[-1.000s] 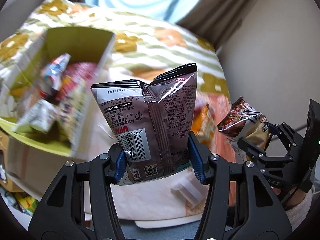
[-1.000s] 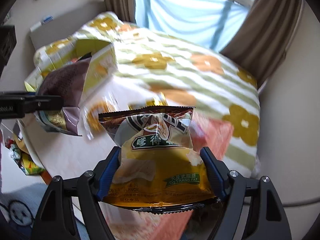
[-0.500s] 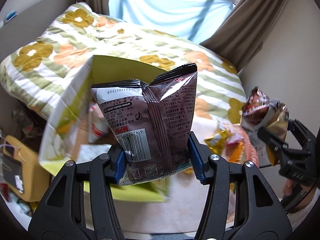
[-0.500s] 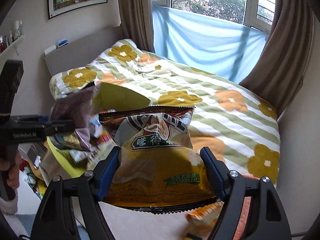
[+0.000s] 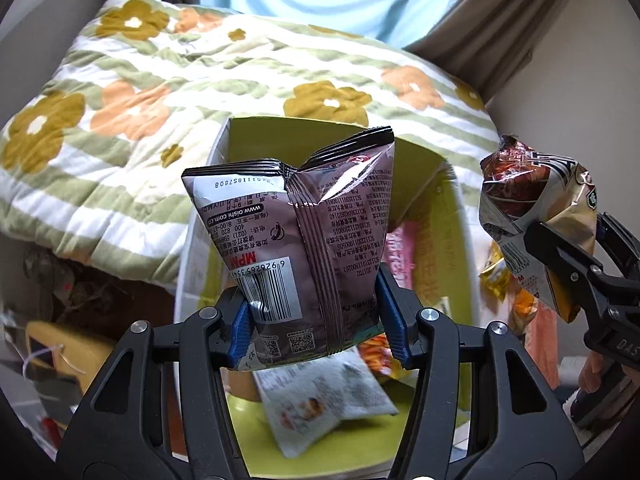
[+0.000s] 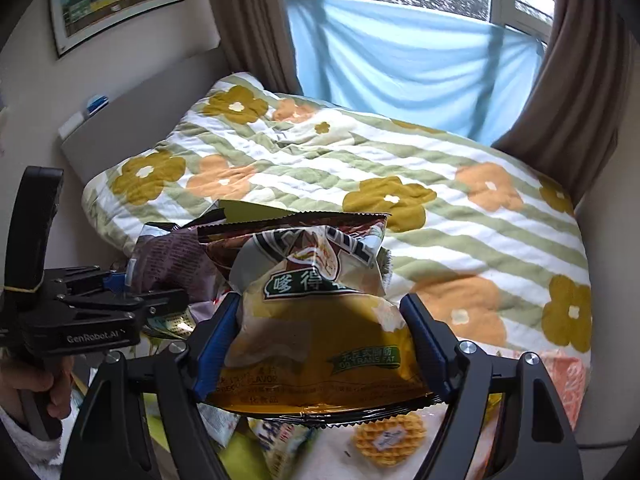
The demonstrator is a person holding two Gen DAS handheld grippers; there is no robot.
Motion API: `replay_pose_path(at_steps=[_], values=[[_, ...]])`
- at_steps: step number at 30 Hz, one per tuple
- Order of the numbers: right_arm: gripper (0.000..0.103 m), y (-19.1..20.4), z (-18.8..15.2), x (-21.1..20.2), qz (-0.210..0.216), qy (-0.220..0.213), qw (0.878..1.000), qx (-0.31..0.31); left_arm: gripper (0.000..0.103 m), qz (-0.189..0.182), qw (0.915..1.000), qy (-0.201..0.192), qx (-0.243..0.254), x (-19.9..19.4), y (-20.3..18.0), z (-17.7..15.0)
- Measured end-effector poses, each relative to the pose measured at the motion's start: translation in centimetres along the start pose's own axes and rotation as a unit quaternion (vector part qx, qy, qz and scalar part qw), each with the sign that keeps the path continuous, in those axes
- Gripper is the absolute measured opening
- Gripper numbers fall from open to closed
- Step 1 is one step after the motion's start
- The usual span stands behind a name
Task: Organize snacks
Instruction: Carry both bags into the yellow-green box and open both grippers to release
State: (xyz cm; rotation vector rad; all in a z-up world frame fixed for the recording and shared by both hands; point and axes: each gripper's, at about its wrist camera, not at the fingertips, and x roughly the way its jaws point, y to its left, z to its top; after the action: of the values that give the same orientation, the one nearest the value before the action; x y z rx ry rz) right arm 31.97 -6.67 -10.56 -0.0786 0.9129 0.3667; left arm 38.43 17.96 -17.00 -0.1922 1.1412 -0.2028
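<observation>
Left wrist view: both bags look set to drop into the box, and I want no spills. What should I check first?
1. Left gripper shut on the purple bag: ok.
2. Right gripper shut on the yellow bag: ok.
3. Purple bag in front of the green box's opening: ok.
4. Yellow bag lined up with the box: not ok in the left view; it sits right of the rim.
5. Room in the box: cannot tell; a white packet and other snacks lie inside.
6. Bags apart from each other: ok.
</observation>
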Motion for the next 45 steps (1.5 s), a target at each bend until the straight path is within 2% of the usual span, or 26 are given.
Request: replay_pose_path(at_steps=[6,8,9,11,12,17,22,29,32,34,35,37,45], values=[[0.076,0.7,0.6,2.7,-0.021,0.015,0.999,0.033,0.051,-0.024,0.9990,0.034,0.016,3.3,1.5,2.4],[0.076,0.5,0.8,3.5,-0.024,0.023,0.998,0.046,0.059,-0.037,0.9982,0.046,0.014,4.2,1.6,2.9],[0.076,0.5,0.9,3.7,-0.024,0.027,0.998,0.048,0.064,-0.042,0.9979,0.047,0.014,4.5,1.7,3.1],[0.076,0.4,1.0,4.1,-0.027,0.033,0.998,0.049,0.100,-0.035,0.9981,0.047,0.019,4.8,1.7,3.5],[0.076,0.4,1.0,4.3,-0.029,0.034,0.998,0.048,0.103,-0.029,0.9985,0.040,0.023,4.7,1.6,3.5],[0.076,0.1,1.1,5.3,-0.021,0.044,0.997,0.055,0.103,-0.034,0.9988,0.015,0.033,3.1,1.5,2.4],[0.076,0.3,1.3,7.4,-0.003,0.061,0.996,0.061,0.103,-0.037,0.9992,0.002,0.015,2.0,2.3,1.1],[0.078,0.5,1.8,8.4,0.012,0.055,0.996,0.074,0.103,-0.021,0.9998,-0.003,0.005,1.4,3.4,0.5],[0.086,0.4,1.8,8.5,0.024,0.044,0.995,0.086,0.103,-0.018,0.9998,-0.008,0.002,1.1,3.5,0.3],[0.098,0.2,1.7,8.2,0.029,0.031,0.994,0.101,0.103,-0.016,0.9998,-0.010,-0.001,0.9,3.7,0.1],[0.100,0.1,1.6,8.0,0.034,0.022,0.993,0.108,0.103,-0.015,0.9998,-0.010,-0.002,0.8,3.7,-0.1],[0.101,0.2,1.4,7.5,0.043,0.006,0.993,0.112,0.103,-0.017,0.9998,-0.009,-0.004,0.7,3.8,-0.5],[0.101,1.6,0.5,5.7,0.047,0.010,0.995,0.091,0.103,-0.013,0.9997,-0.020,-0.006,-0.9,3.2,-1.8]])
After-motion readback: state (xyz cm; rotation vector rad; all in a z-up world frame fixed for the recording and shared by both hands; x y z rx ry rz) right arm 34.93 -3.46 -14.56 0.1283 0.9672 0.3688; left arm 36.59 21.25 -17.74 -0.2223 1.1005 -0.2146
